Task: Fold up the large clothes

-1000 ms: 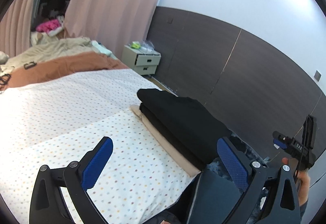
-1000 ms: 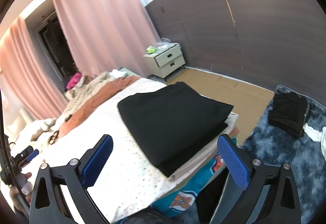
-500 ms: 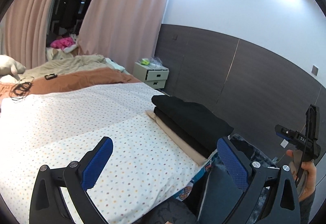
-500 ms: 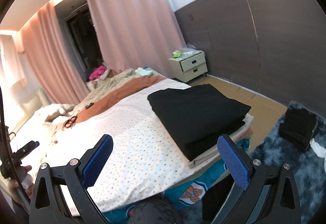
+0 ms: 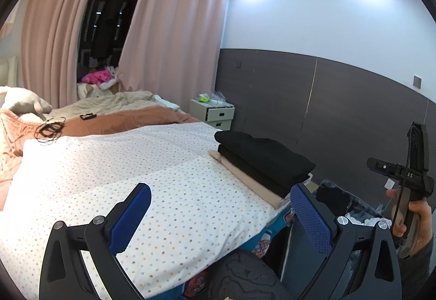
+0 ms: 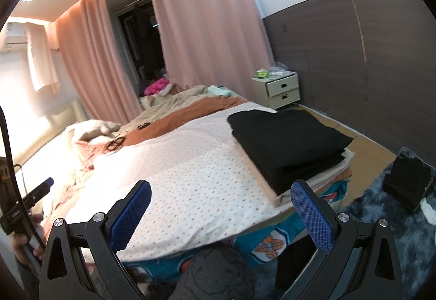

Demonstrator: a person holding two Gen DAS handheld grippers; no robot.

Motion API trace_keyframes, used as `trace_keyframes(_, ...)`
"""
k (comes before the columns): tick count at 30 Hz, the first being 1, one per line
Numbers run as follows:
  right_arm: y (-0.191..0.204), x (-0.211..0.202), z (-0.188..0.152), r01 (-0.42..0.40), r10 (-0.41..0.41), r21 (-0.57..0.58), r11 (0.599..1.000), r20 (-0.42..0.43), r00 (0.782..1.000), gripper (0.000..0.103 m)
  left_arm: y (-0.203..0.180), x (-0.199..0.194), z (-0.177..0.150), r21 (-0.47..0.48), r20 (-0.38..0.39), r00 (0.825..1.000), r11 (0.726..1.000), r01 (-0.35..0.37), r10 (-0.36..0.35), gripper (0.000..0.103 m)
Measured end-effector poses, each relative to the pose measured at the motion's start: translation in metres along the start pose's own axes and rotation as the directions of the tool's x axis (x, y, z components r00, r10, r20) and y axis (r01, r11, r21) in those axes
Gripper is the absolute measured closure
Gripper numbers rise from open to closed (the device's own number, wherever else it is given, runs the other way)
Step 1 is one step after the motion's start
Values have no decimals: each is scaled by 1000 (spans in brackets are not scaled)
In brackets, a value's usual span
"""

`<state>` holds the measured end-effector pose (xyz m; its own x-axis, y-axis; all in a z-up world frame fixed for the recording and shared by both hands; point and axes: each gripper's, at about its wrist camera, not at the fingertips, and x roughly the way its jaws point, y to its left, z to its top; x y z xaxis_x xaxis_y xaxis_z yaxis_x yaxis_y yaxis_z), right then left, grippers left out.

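Observation:
A stack of folded clothes lies at the right edge of the bed: black garments (image 5: 267, 161) (image 6: 288, 142) on top of a beige one (image 5: 253, 185) (image 6: 313, 180). My left gripper (image 5: 220, 215) is open and empty, held above the near part of the dotted bedsheet (image 5: 136, 169), left of the stack. My right gripper (image 6: 220, 212) is open and empty, above the bed's near edge, the stack just beyond its right finger. The right gripper's body also shows at the right of the left wrist view (image 5: 408, 185).
A dark folded pile (image 6: 408, 185) lies on the blue rug (image 6: 381, 232) right of the bed. A brown blanket (image 5: 122, 120), cables (image 5: 50, 129) and crumpled bedding lie at the far end. A nightstand (image 5: 215, 114) stands by the dark wall panel. Pink curtains hang behind.
Both grippers have pulled back and up from the stack; the views now take in more of the room. The folded stack has not moved. Both stay open.

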<state>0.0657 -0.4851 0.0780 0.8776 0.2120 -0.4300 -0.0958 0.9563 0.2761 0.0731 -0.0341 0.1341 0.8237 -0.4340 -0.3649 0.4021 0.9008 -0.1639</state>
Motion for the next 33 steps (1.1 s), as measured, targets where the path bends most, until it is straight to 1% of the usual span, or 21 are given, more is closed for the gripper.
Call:
trace_keyframes(6, 4, -13, -19, 6, -5, -15, 1000, 7, 1000, 0, 0, -14, -23, 35, -6, 999, 999, -34, 34, 1)
trace_keyframes(12, 15, -20, -39, 41, -39, -40, 998, 38, 999, 0, 2, -28, -48, 10, -5, 999, 999, -52, 52, 1)
trace_keyframes(14, 20, -19, -48, 50, -48, -50, 997, 44, 998, 0, 1, -31, -57, 10, 1, 997, 997, -75, 75, 1)
trace_keyframes(21, 32, -11, -82, 20, -20, -25, 999, 38, 999, 0, 4, -36, -86, -18, 10, 994, 994, -108, 108, 1)
trace_keyframes(23, 35, -8, -93, 23, -21, -29, 999, 47, 999, 0, 7, -38, -93, -33, 13, 993, 993, -117, 117, 1)
trace_keyframes(26, 40, -5, -107, 62, -58, -43, 997, 72, 996, 0, 10, -42, -100, -55, 26, 991, 990, -127, 129, 1)
trace_keyframes(29, 47, 1, -114, 59, -56, -41, 997, 76, 996, 0, 17, -44, -103, -94, 36, 989, 986, -139, 143, 1)
trace_keyframes(33, 54, 8, -116, 42, -38, -52, 998, 61, 997, 0, 19, -46, -105, -104, 37, 987, 983, -154, 159, 1)
